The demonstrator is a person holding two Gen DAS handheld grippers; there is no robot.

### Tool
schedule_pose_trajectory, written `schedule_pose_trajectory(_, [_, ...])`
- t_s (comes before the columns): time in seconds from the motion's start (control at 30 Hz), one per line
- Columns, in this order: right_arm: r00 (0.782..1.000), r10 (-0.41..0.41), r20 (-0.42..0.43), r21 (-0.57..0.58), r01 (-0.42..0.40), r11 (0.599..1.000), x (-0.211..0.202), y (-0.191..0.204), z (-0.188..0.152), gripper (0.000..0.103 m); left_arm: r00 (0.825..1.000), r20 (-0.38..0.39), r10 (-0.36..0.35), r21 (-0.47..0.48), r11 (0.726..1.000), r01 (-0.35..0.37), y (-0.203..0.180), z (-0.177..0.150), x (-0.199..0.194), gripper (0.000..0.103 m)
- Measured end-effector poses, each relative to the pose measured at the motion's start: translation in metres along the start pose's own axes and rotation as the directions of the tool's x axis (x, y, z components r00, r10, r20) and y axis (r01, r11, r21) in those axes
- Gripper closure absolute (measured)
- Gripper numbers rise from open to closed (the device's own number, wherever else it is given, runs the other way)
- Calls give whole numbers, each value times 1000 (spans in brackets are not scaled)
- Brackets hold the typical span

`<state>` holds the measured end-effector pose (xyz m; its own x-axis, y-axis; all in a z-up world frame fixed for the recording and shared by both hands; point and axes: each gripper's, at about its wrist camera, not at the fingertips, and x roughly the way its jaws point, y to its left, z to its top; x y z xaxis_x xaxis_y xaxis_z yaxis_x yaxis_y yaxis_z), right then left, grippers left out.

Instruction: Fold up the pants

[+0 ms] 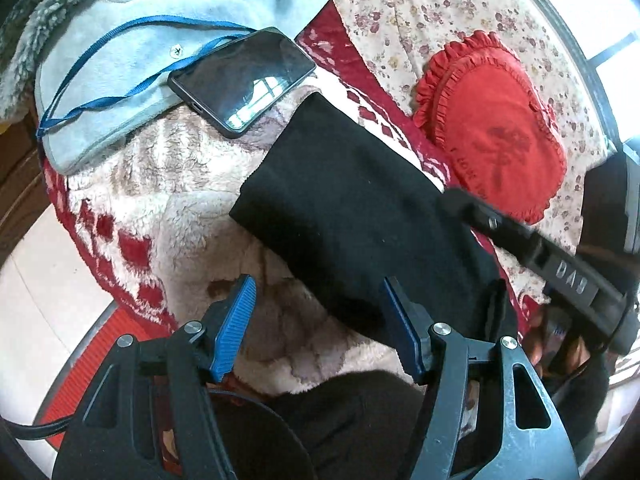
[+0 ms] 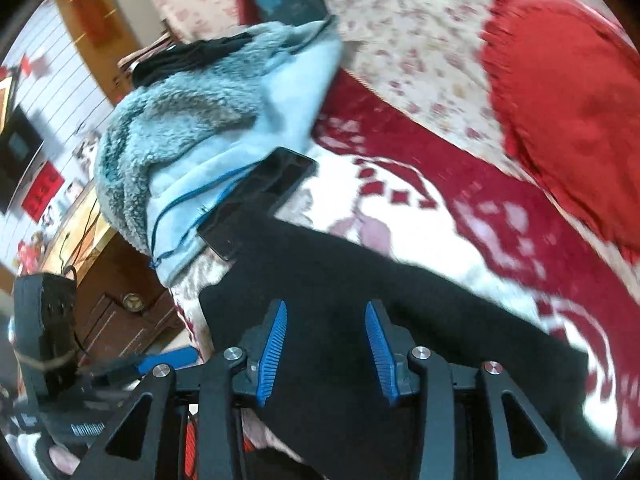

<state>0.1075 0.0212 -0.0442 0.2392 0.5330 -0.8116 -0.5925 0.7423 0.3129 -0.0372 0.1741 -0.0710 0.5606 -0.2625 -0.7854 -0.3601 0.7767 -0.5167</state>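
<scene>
The black knit pants (image 1: 360, 216) were seen lying folded into a long strip on the fleecy red-and-cream blanket (image 1: 168, 208), just below the dark smartphone (image 1: 244, 80). The left gripper (image 1: 316, 328) was held wide apart and empty at the near edge; the right gripper (image 2: 326, 344) was likewise spread, nothing pinched. Both corners would best be pinched squarely, so the next fold could be laid evenly, clear of the phone.

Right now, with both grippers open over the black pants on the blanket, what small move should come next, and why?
Probably lower the left gripper onto the near edge of the black pants and close. Its jaws stand open with only fleece blanket between them, and the right gripper is open over the cloth, holding nothing. Keep clear of the phone beside the far end.
</scene>
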Motion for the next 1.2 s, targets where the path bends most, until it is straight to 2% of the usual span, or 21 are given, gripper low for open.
schedule_pose_trajectory(0.4, [996,27,-85,-178,-42,983,64,23,52,61,1000,-10,14,-41,999,-15,0,9,30,40])
schedule_pose_trajectory(0.47, [992,41,-119,-220,-66,973,77,28,55,60,1000,-1,9,-50,999,-9,0,11,32,34])
schedule_pose_trajectory(0.57, [987,14,-162,-289,-61,955,96,36,54,58,1000,6,3,-60,998,-3,-2,15,35,28])
schedule_pose_trajectory(0.63, [985,29,-169,-291,-78,954,104,34,55,58,1000,14,-4,-62,998,5,-4,16,37,23])
schedule_pose_trajectory(0.8, [982,123,-143,-178,-147,973,113,15,54,59,999,31,7,-40,999,-6,-9,16,38,23])
schedule_pose_trajectory(0.83, [983,129,-130,-172,-151,974,111,14,52,62,999,40,-1,-38,999,3,-8,16,37,39])
schedule_pose_trajectory(0.87, [984,133,-118,-168,-152,974,109,13,51,66,999,44,-3,-34,999,5,-8,17,36,59])
schedule_pose_trajectory(0.97, [985,152,-82,-138,-162,977,98,11,47,77,999,43,-2,-14,1000,3,-9,19,31,78])
schedule_pose_trajectory(1.07, [984,174,-43,-110,-178,978,83,10,46,84,998,55,-24,18,1000,23,-17,20,20,83])
schedule_pose_trajectory(1.2, [976,212,46,-88,-208,974,44,9,45,86,993,98,-63,101,994,53,-43,16,-5,84])
